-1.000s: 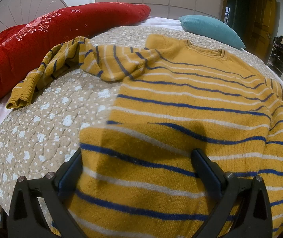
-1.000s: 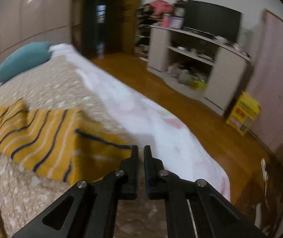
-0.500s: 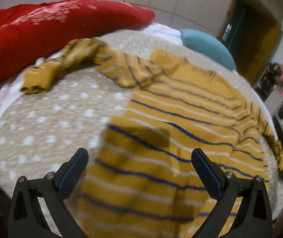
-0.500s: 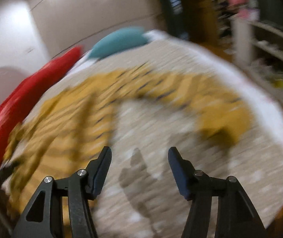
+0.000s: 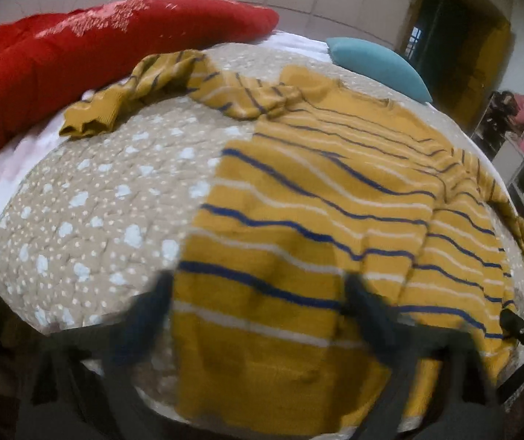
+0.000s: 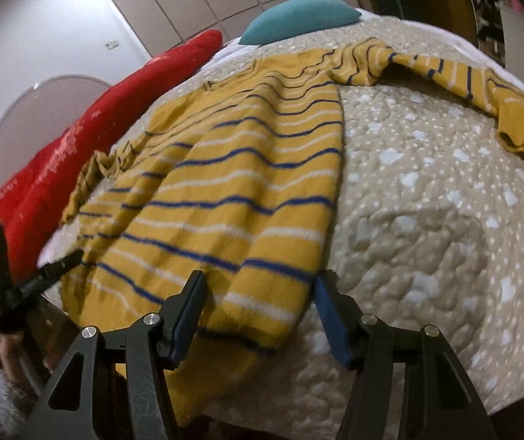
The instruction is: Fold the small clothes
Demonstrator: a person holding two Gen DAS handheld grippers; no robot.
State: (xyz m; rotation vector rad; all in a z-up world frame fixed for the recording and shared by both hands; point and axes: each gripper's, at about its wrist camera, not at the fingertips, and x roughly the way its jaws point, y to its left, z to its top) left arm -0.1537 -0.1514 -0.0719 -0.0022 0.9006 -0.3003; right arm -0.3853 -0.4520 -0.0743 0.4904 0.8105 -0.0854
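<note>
A yellow sweater with blue and white stripes (image 5: 317, 212) lies spread flat on the bed, both sleeves out to the sides; it also shows in the right wrist view (image 6: 240, 183). My left gripper (image 5: 258, 315) is open, blurred, with its fingers wide over the sweater's hem near its left edge. My right gripper (image 6: 258, 300) is open over the hem's right corner, which hangs over the bed's front edge. The left gripper also shows at the far left of the right wrist view (image 6: 23, 278). The right sleeve cuff (image 6: 522, 128) lies at the far right.
The sweater rests on a beige dotted quilt (image 5: 89, 201). A red duvet (image 5: 60, 55) is bunched along the left, a teal pillow (image 5: 375, 62) lies at the back. Shelves (image 5: 519, 154) and a dark doorway stand to the right.
My right gripper opened, let go of the sleeve and swung left to the hem's right corner. My left gripper stayed open and drew back along the hem.
</note>
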